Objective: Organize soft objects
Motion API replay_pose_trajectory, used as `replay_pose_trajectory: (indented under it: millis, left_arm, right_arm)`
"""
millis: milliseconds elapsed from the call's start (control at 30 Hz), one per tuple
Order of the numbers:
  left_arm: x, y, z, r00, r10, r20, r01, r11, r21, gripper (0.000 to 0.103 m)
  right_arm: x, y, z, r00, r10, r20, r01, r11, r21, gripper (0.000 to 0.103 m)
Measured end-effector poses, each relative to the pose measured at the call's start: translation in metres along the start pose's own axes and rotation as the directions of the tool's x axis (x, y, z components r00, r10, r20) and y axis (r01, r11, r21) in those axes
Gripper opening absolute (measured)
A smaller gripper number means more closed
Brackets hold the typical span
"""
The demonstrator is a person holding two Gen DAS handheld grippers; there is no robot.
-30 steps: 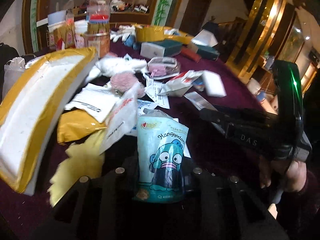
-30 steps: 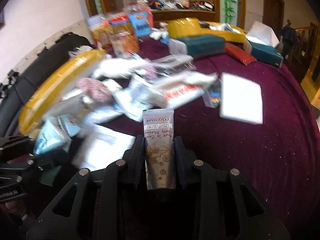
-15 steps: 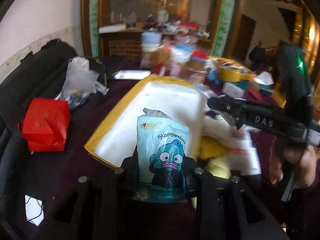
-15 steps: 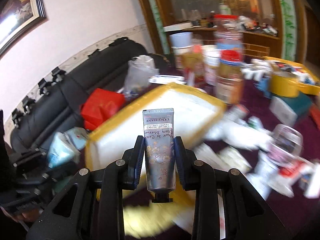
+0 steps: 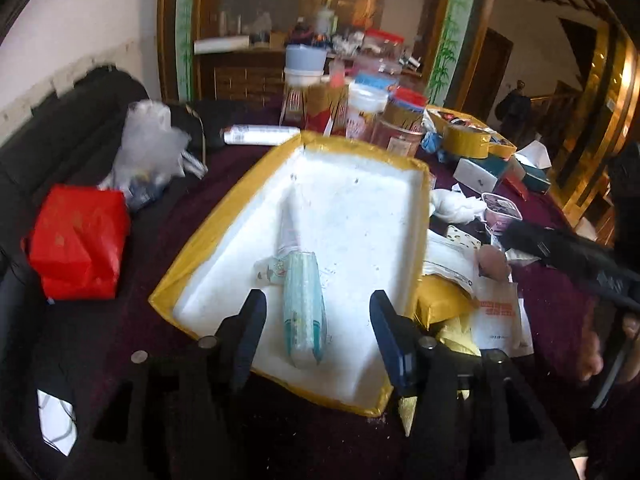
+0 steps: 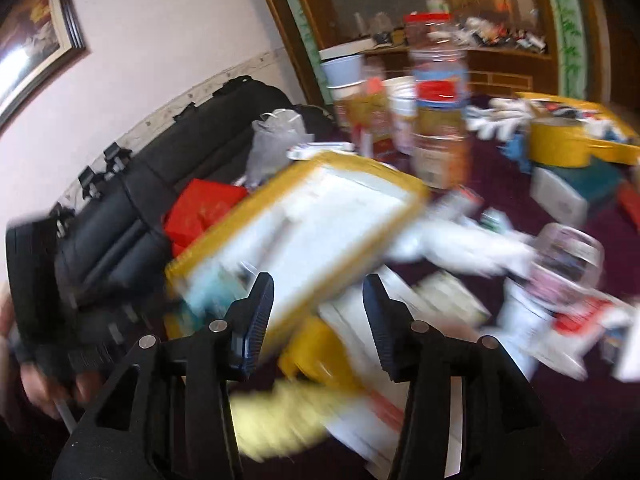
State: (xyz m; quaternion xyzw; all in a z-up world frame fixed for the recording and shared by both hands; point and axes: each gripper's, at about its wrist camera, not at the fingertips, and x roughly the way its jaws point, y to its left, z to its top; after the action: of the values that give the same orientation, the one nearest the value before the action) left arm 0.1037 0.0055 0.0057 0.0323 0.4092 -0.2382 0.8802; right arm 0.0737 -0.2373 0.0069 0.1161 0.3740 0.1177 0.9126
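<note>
On the table: a dark red cloth crowded with packets, jars and boxes
Tray: a white foam tray with yellow taped edges sits near the middle of the clutter, just ahead of both tools
Left gripper: jaws spread wide and empty, poised over the near end of the tray
Pale blue pouch: lies on the tray floor between the left tool's fingers, touching neither
Tube: a slim pale shape lies in the tray just beyond the pouch; blur hides any label
Right gripper: jaws apart, holding nothing, beside the tray's near corner; this view is badly smeared
Done: judging by how things lie, two soft items are already in the tray
Left to do: white wrappers, a pink puff, yellow bags and printed packets lie loose to the right of the tray, so most of the sorting seems to remain
Nearby: a red box stands well left of the tray, jars behind it
</note>
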Motion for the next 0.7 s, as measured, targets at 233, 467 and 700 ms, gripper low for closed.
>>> replay_pose_trajectory:
  millis: [233,467,700]
  left_arm:
    - [-0.02,-0.048,-0.027,0.991,-0.131,-0.03,0.135,0.974,0.182,0.065]
    - [0.015,-0.092,-0.046,0.988,-0.083,-0.131,0.116,0.956,0.269,0.065]
    - [0.043,-0.101,-0.045,0.977,-0.068,-0.204,0.119,0.961,0.249,0.065]
  right_arm:
    - [-0.057,-0.037,-0.076,0.986,-0.145,-0.087,0.133,0.983,-0.129,0.047]
    - [-0.047,-0.047,-0.093,0.988,-0.102,-0.112,0.091,0.991,-0.103,0.047]
    - [-0.002,-0.059,-0.075,0.989,0.011,-0.145,-0.006,0.999,0.034,0.047]
